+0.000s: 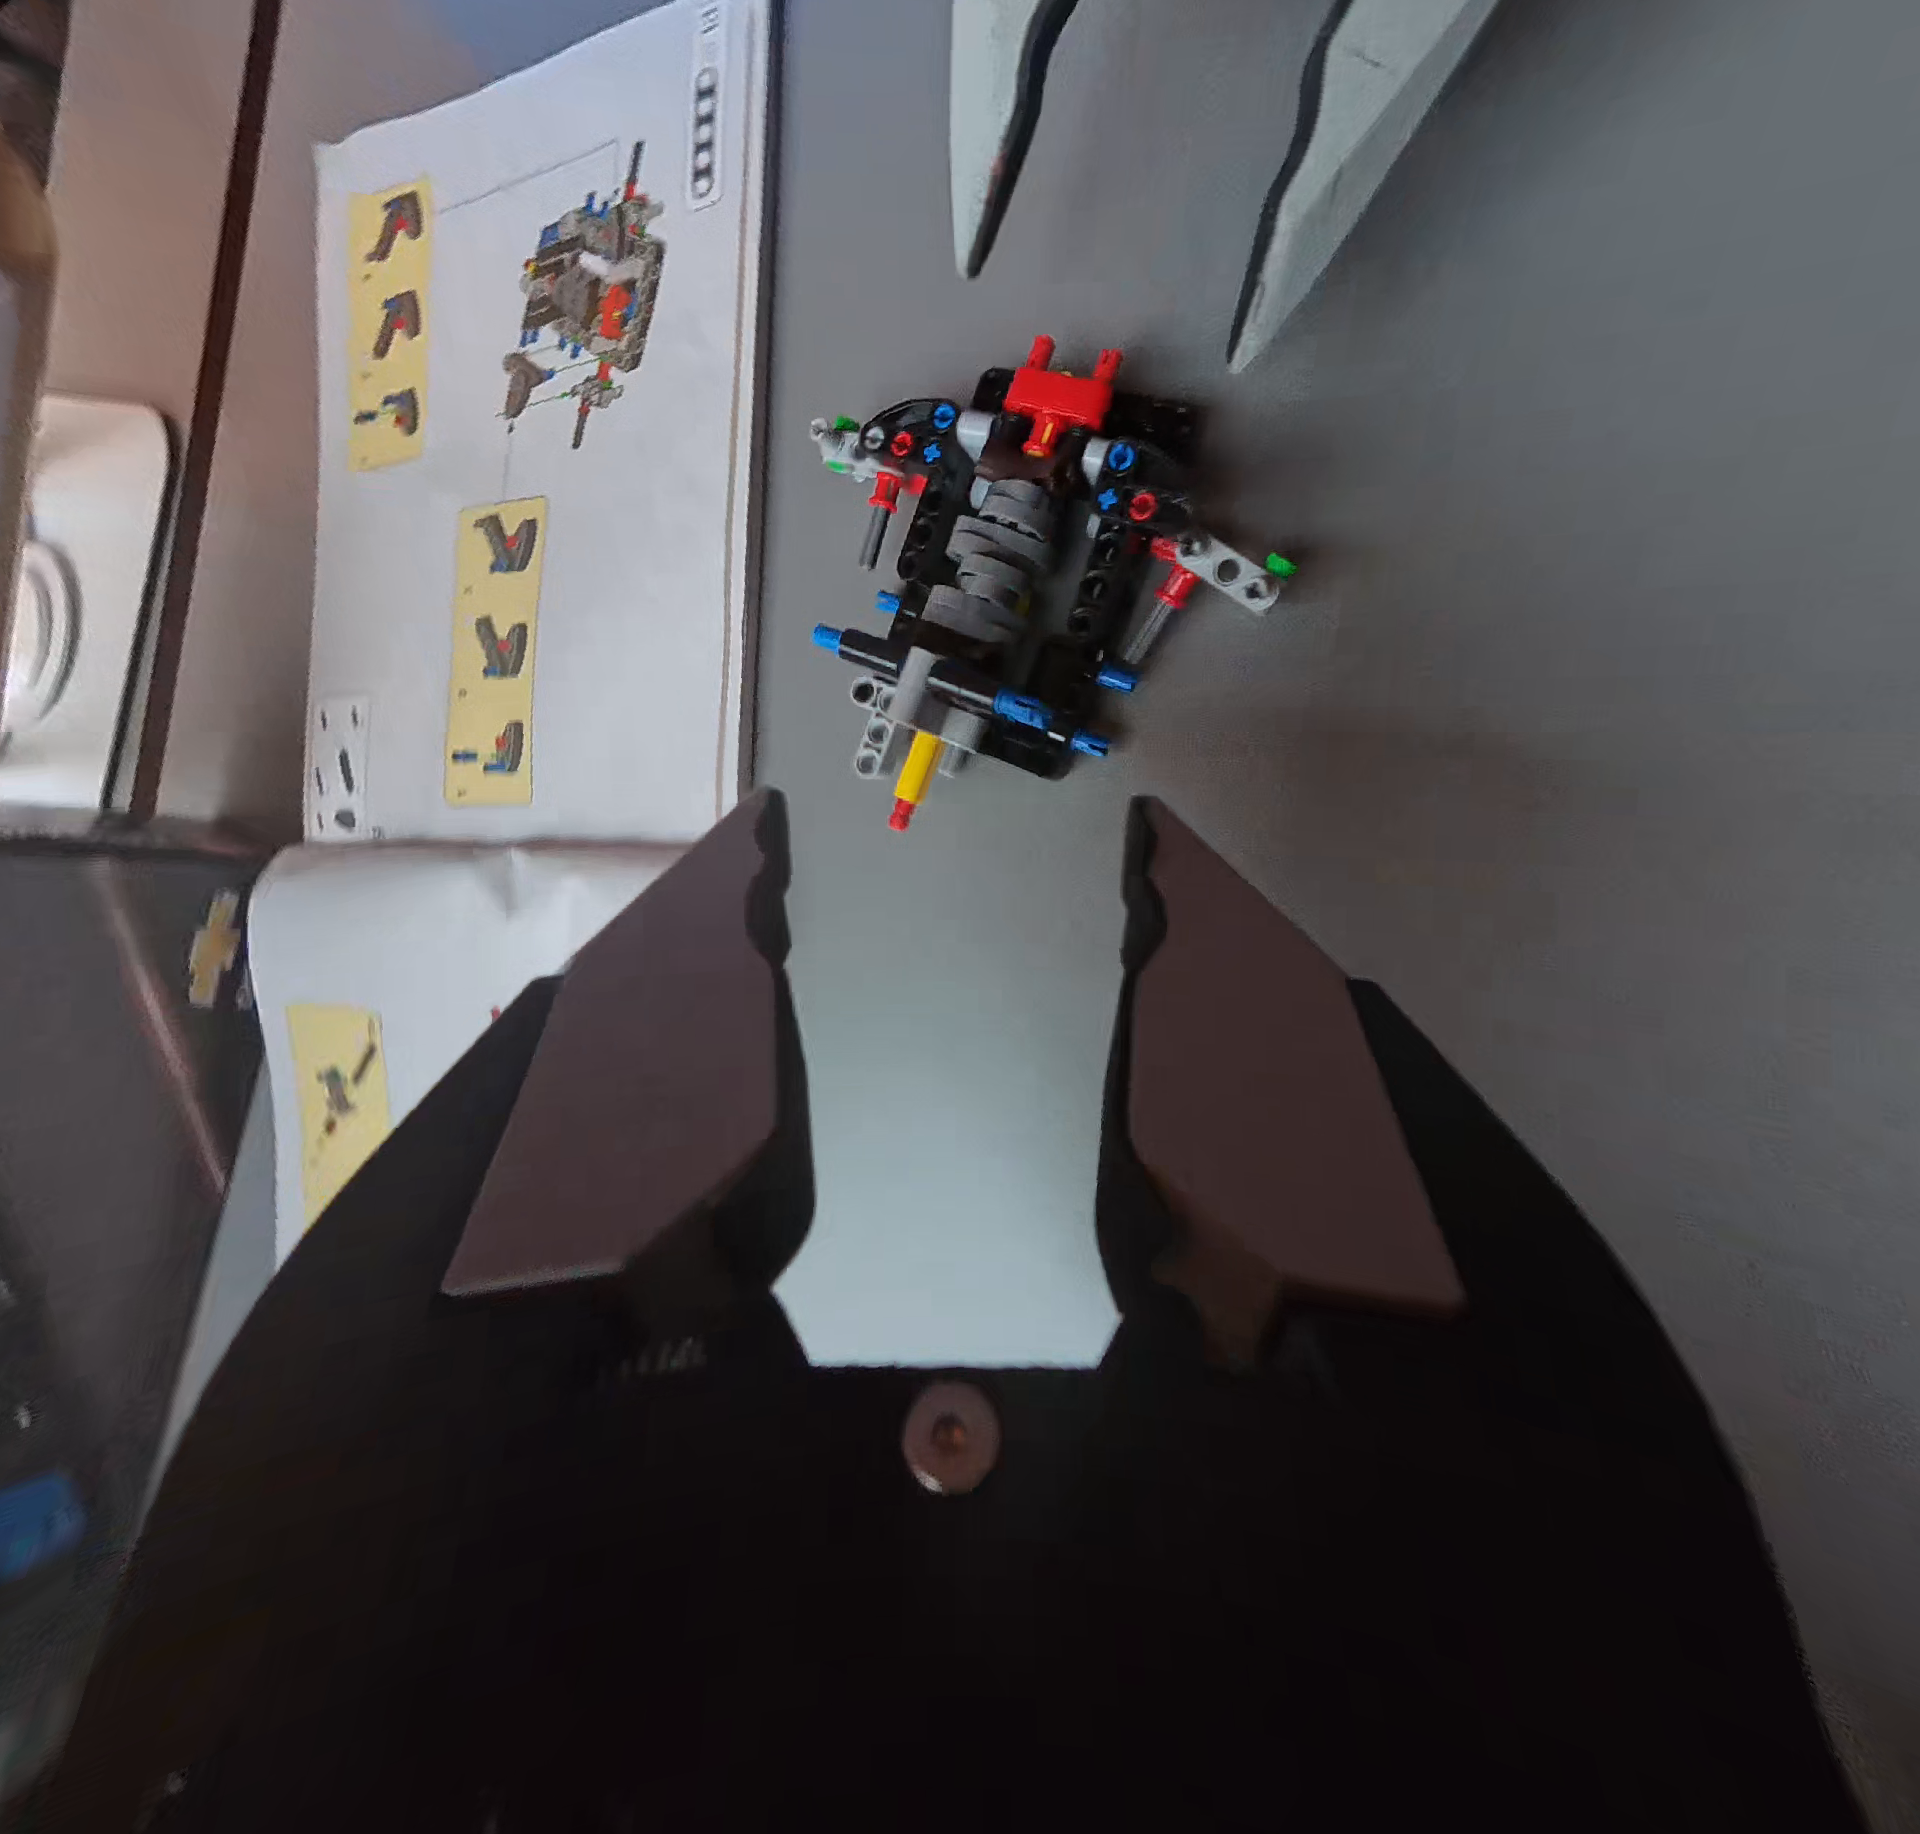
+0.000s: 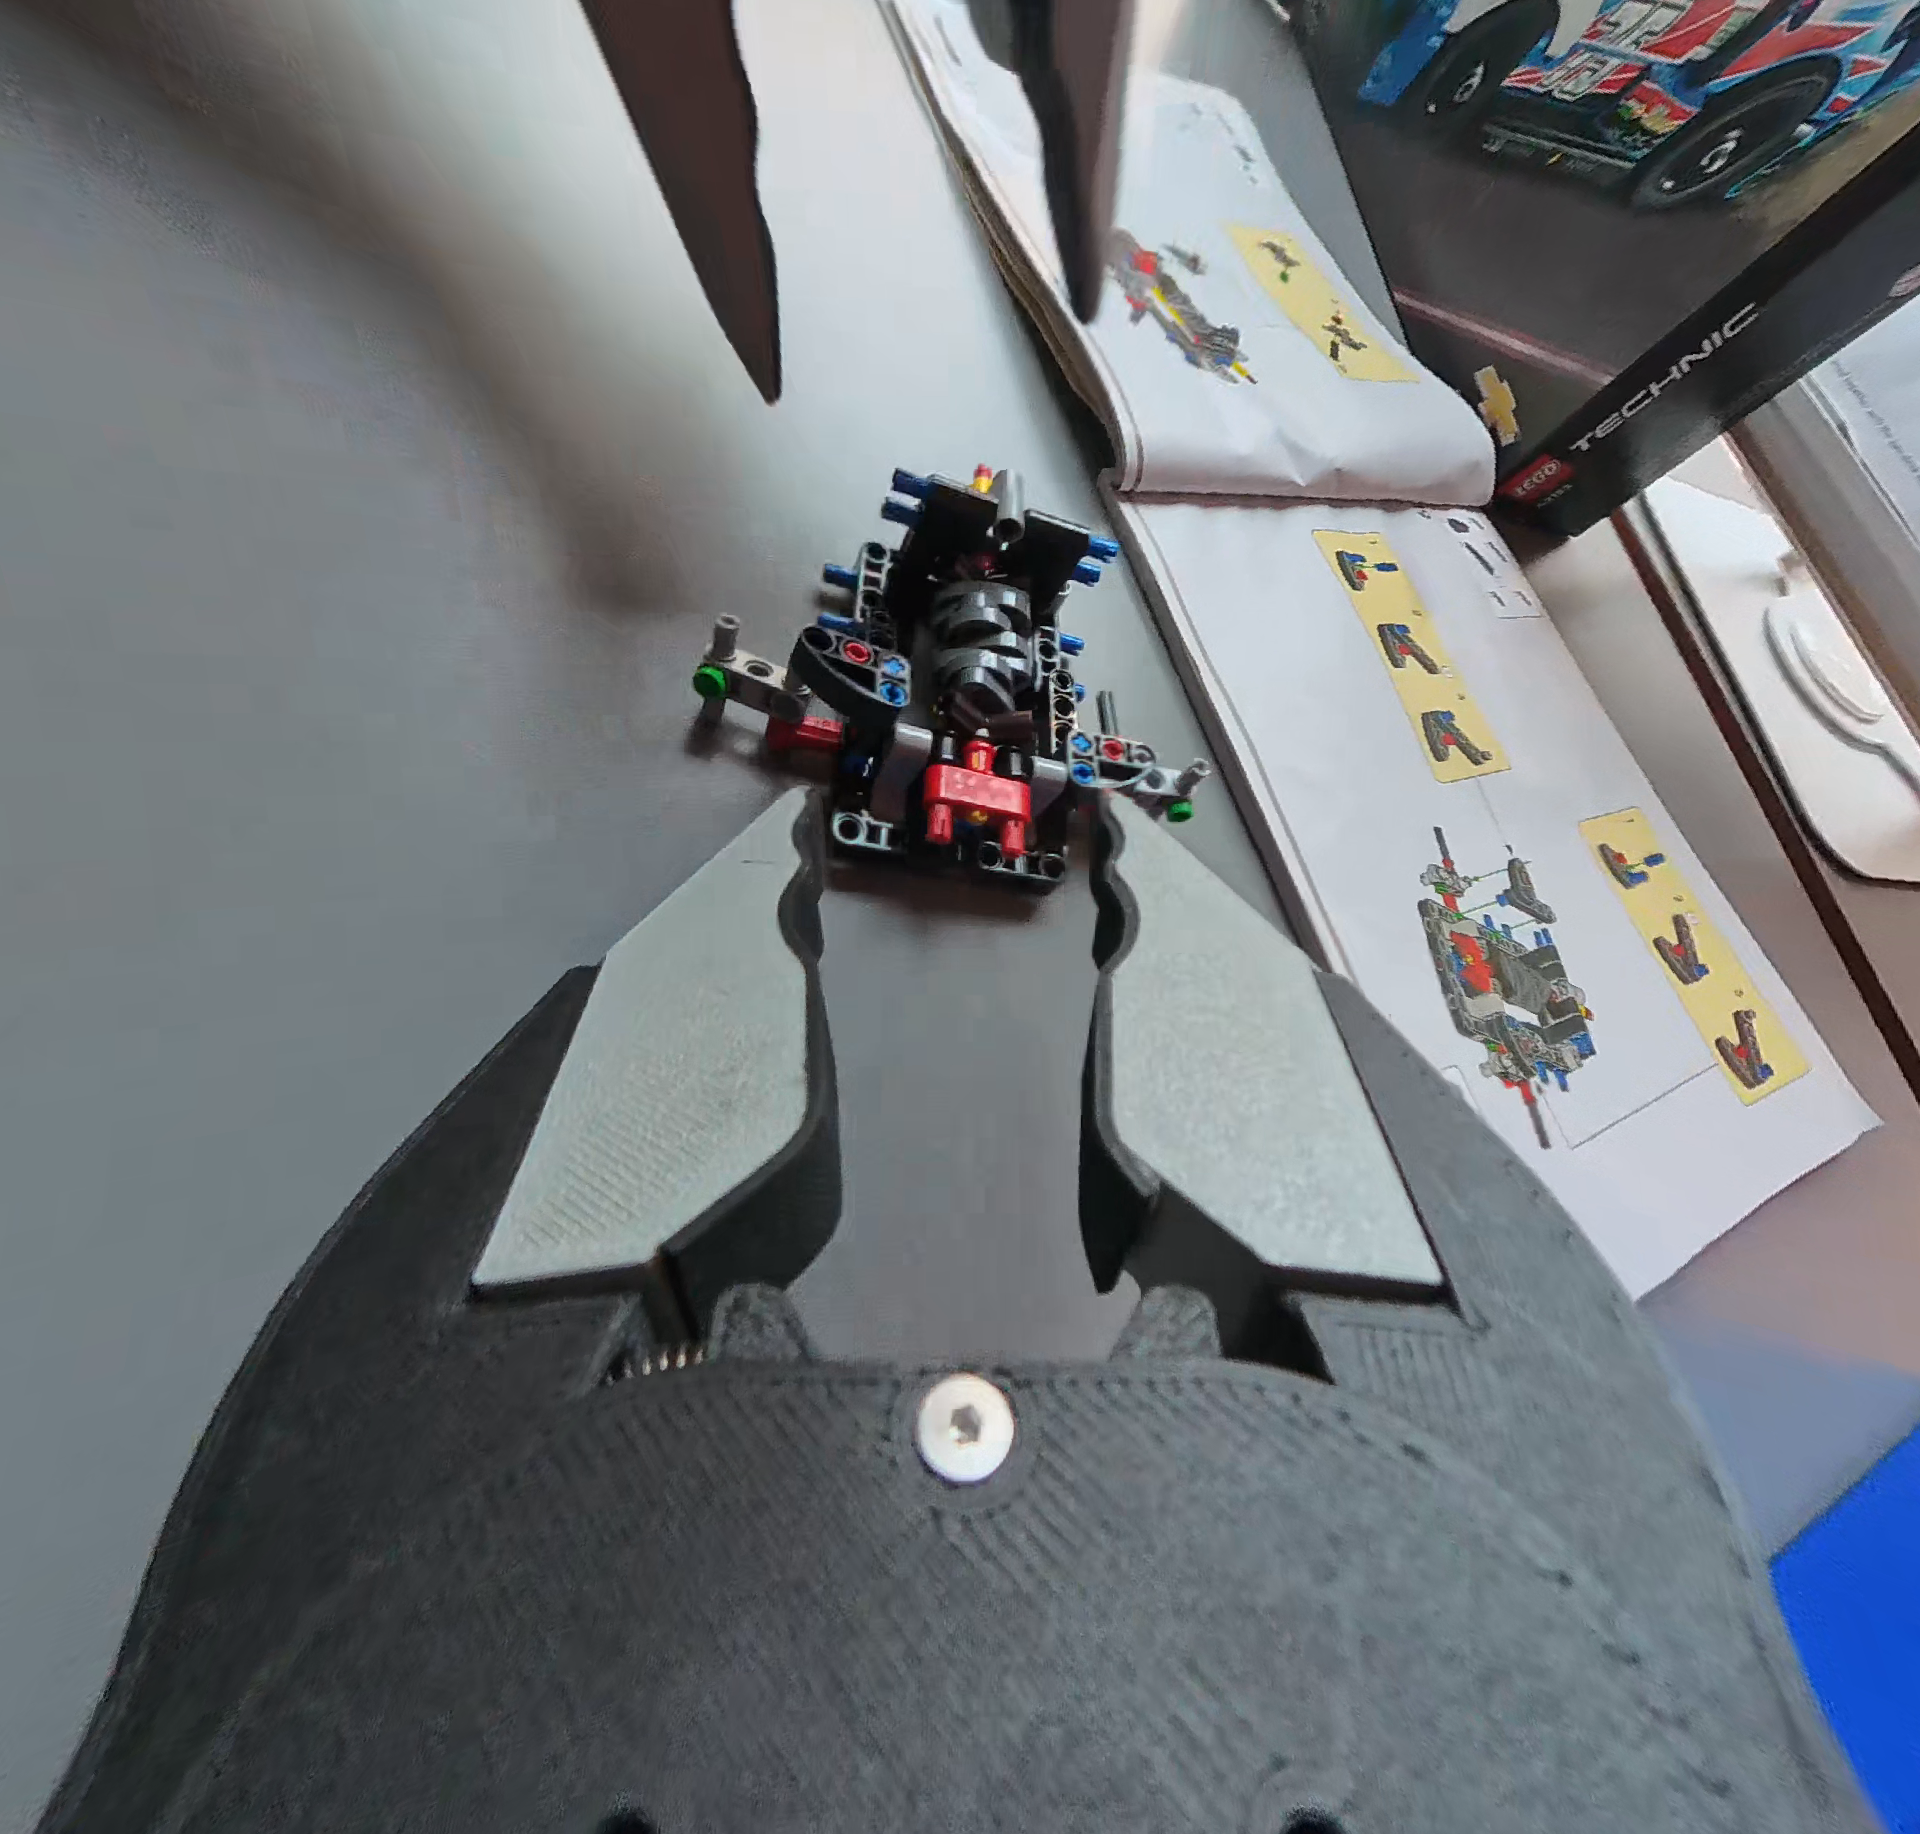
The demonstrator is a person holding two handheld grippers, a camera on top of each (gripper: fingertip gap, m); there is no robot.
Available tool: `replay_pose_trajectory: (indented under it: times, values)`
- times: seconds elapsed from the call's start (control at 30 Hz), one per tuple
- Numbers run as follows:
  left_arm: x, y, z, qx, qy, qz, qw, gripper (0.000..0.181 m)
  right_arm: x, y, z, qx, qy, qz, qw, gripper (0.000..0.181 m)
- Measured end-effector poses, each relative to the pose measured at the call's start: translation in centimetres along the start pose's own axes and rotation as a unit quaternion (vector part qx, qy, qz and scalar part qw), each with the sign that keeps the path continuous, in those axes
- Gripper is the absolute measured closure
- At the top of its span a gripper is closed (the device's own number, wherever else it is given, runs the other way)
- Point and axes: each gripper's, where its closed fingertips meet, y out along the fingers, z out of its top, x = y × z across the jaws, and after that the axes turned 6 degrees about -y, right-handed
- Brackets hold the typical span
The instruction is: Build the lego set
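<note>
**Two open grippers face off over a half-built chassis**

The lego assembly (image 1: 1023, 579) sits flat on the grey counter (image 1: 1558, 849), right between the two grippers, and nobody has a hold on it. It's a black frame with a stack of grey gears down its middle, a red block at one end, a yellow axle at the other, blue pins studding the sides and light grey arms with green tips sticking out left and right.

In the left wrist view, the left gripper (image 1: 956, 813) hangs just short of the yellow-axle end, its dark brown fingers spread wide with nothing between them. Across the model, the right gripper (image 1: 1101, 319) points in from the far side, pale grey fingers parted too.

Switch to the right wrist view: the right gripper (image 2: 951, 813) has its tips flanking the red-block end of the lego assembly (image 2: 956, 704), jaws apart; whether they touch it, I cannot tell. The left gripper (image 2: 925, 361) hovers beyond, empty as well.

The open instruction booklet (image 2: 1455, 849) lies just beside the model on the right, with the set's box (image 2: 1621, 226) farther back, its edge resting over the booklet's far page.
</note>
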Motion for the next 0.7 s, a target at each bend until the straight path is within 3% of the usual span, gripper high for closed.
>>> replay_pose_trajectory:
  times: [0.07, 0.13, 0.17, 0.27, 0.43, 0.63, 0.7]
  values:
    - [2.3, -1.1, -0.1, -0.001, -0.117, -0.026, 0.993, 0.134, 0.9, 0.0, 0.3, 0.006, 0.006, -0.007, 1.0, 0.116]
    - [7.3, -1.0, 1.3, 0.037, -0.229, -0.145, 0.962, 0.133, 1.2, 0.4, 0.5, 0.01, -0.006, 0.0, 1.0, 0.114]
    - [8.6, -0.4, 1.6, 0.044, -0.264, -0.17, 0.948, 0.133, 1.0, 0.6, 0.8, 0.016, -0.013, 0.013, 1.0, 0.115]
    - [8.5, 2.2, 0.8, 0.036, -0.317, -0.137, 0.938, 0.129, -0.2, 1.0, 2.1, 0.05, -0.036, 0.061, 0.996, 0.135]
    - [7.5, 3.5, 1.7, 0.042, -0.349, -0.118, 0.929, 0.14, -1.6, 1.3, 2.6, 0.069, -0.068, 0.106, 0.99, 0.146]
    - [6.5, 5.0, 2.0, 0.046, -0.34, -0.056, 0.937, 0.171, -1.7, 2.4, 2.1, 0.056, -0.094, 0.101, 0.989, 0.171]
    - [6.2, 5.0, 1.8, 0.043, -0.339, -0.036, 0.939, 0.172, -1.5, 2.5, 2.2, 0.067, -0.083, 0.095, 0.99, 0.175]
